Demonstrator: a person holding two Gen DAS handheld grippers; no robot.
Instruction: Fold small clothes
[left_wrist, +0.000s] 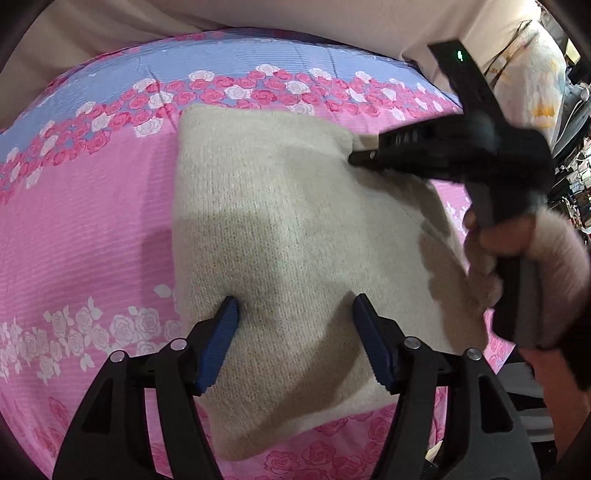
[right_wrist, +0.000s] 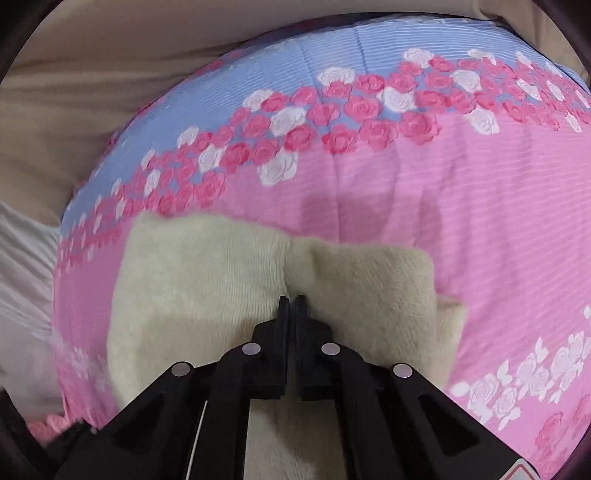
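My left gripper hangs with jaws apart, empty, over the folded cream knitted garment on the pink rose-printed bed sheet. My right gripper, jaws pinched on the garment's far edge, bunches it.

Cream knit garment on pink rose-print bedspread.

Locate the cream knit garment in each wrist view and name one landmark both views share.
Left wrist: cream knit garment fills the centre, beneath the open left gripper.
Right wrist: it lies lower centre, its edge pinched in the shut right gripper.
Shared landmark: the band of roses on the bedspread.
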